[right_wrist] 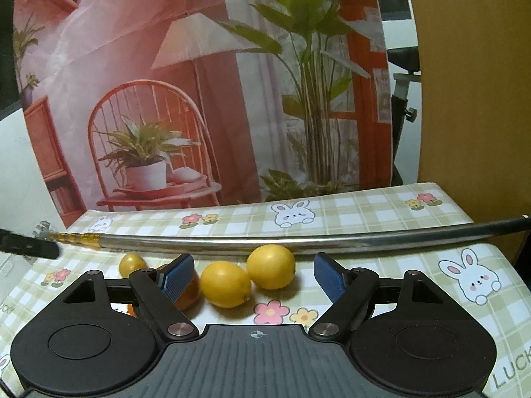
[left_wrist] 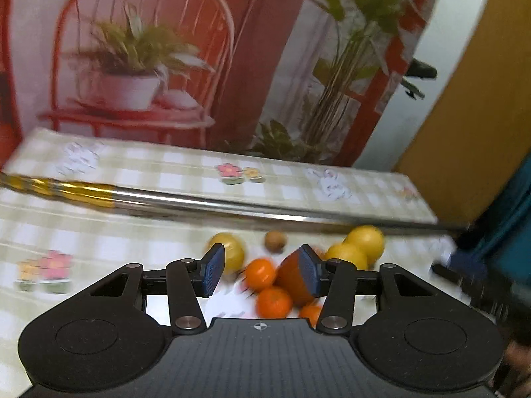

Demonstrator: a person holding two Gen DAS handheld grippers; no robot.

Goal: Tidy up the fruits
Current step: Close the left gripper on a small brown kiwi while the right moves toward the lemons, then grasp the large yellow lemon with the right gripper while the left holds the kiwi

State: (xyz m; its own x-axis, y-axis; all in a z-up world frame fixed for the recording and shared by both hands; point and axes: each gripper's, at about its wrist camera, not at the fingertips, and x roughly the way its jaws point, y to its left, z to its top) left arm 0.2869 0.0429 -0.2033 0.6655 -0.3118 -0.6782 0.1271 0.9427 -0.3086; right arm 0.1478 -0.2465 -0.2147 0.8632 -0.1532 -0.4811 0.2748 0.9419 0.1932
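In the left wrist view, my left gripper (left_wrist: 262,272) is open above a cluster of fruit: small oranges (left_wrist: 260,273), a larger orange fruit (left_wrist: 293,280) by the right pad, two lemons (left_wrist: 365,240), a yellow fruit (left_wrist: 230,253) and a small brown fruit (left_wrist: 275,240). In the right wrist view, my right gripper (right_wrist: 254,277) is open with two lemons (right_wrist: 225,283) (right_wrist: 271,266) between and beyond its fingers. An orange fruit (right_wrist: 189,295) is partly hidden behind the left pad, and a small yellow fruit (right_wrist: 132,264) lies further left.
A long metal rod with a gold end (right_wrist: 298,237) lies across the checked tablecloth (right_wrist: 398,282) behind the fruit; it also shows in the left wrist view (left_wrist: 232,204). A printed backdrop (right_wrist: 199,99) stands at the table's far edge. The left view is motion-blurred.
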